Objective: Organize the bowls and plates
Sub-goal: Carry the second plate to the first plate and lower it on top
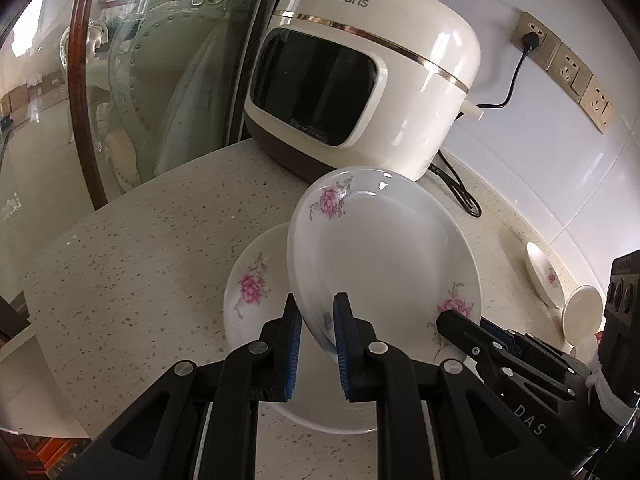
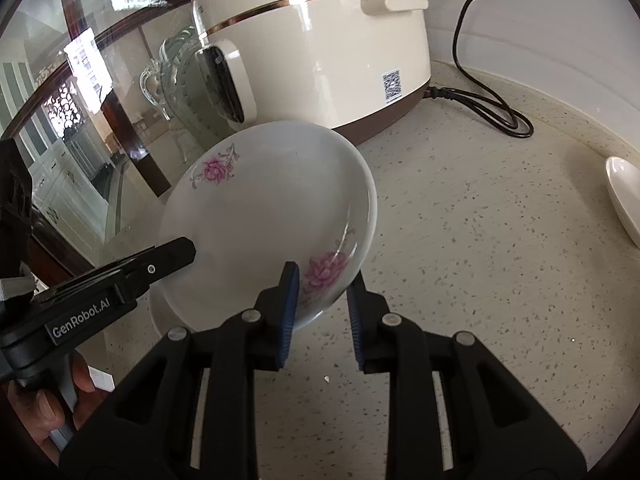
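Note:
A white plate with pink flowers (image 1: pixel 384 256) is held tilted above a second flowered plate (image 1: pixel 256 292) that lies flat on the speckled counter. My left gripper (image 1: pixel 318 322) straddles the tilted plate's near rim, one pad on each side. My right gripper (image 2: pixel 322 300) straddles the same plate (image 2: pixel 264 220) at its right rim, by a pink flower. Its jaws stand wider than the rim. The right gripper also shows in the left wrist view (image 1: pixel 456 320) at the plate's right edge. The left gripper shows in the right wrist view (image 2: pixel 180 252).
A cream rice cooker (image 1: pixel 360 76) stands behind the plates, its black cord (image 2: pixel 492 108) on the counter. More white dishes (image 1: pixel 544 276) lie at the right by the wall. A glass partition (image 1: pixel 140 80) borders the counter's left edge (image 1: pixel 132 196).

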